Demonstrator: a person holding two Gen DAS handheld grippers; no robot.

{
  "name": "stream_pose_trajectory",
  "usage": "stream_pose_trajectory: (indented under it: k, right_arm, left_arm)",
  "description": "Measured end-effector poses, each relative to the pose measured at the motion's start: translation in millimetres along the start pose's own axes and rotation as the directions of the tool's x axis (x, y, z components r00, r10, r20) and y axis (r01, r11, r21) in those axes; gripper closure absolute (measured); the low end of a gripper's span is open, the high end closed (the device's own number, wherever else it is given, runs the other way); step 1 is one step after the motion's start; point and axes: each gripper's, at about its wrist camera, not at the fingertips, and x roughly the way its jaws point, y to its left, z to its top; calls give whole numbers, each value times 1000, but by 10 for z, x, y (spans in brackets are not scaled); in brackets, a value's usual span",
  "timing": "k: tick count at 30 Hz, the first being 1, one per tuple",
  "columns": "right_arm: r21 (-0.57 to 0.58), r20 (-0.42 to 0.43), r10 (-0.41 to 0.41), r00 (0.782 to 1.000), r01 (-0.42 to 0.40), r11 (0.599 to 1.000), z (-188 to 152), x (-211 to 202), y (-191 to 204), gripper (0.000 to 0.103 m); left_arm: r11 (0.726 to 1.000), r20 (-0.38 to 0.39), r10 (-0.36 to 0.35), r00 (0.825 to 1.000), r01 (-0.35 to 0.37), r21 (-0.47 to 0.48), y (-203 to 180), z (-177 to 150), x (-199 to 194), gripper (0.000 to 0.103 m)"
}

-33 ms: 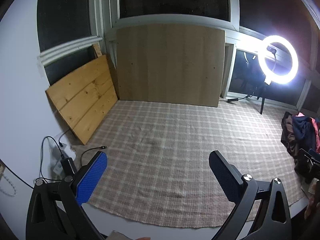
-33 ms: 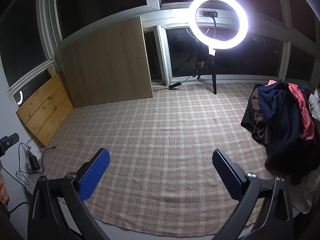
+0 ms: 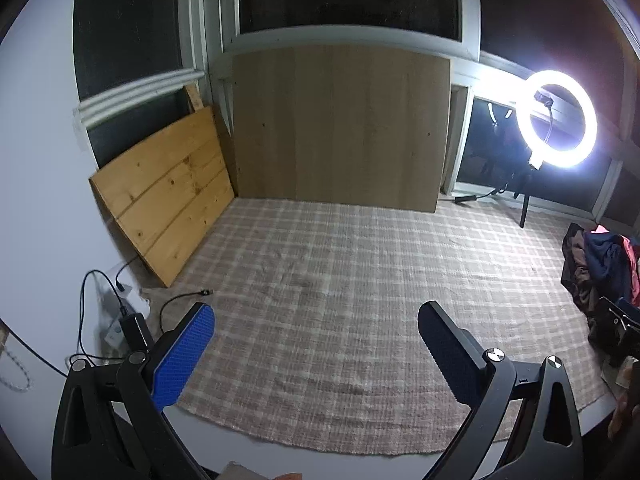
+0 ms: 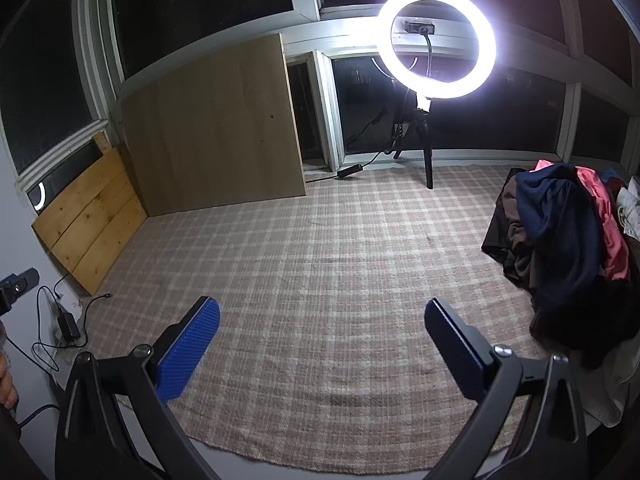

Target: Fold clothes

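Nothing differs from the matching earlier views: both tools, left tool [image 3: 316,338] and right tool [image 4: 322,334], hang spread and empty over the checked beige woven rug [image 4: 320,264]; the rumpled pile of dark and pink clothes [image 4: 560,240] sits unfolded at three o'clock.

Checked rug [image 4: 320,260] carries a clothes pile [image 4: 560,232].

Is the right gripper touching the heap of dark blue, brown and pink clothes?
Apart. In the right wrist view the right gripper is open above the checked rug, and bare rug separates it from the heap of clothes at the right.
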Motion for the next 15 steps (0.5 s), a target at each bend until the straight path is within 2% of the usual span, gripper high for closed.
stream_pose_trajectory:
  k: [4,5,7,10,15]
  right_arm:
    - [-2,3,3,1000,-3,1000,-18,21,37,0]
    - [-3,3,4,1000,-4,1000,-23,27,46,0]
    - [-4,4,5,1000,-5,1000,-32,38,65,0]
    - [-1,2,2,1000,-2,1000,-38,60,100,0]
    - [13,-10,-1,1000,1,1000,-72,72,107,0]
  left_arm:
    - [999,-17,29,999,-28,20,-70,38,-55,1]
    - [1000,-83,7,996,-5,19,-99,70,60,1]
    - [1000,-110,-20,994,22,15,-59,82,159,1]
    - [1000,-82,-13,997,13,3,-22,-46,239,1]
    - [998,-54,-23,998,19,-65,120,34,271,1]
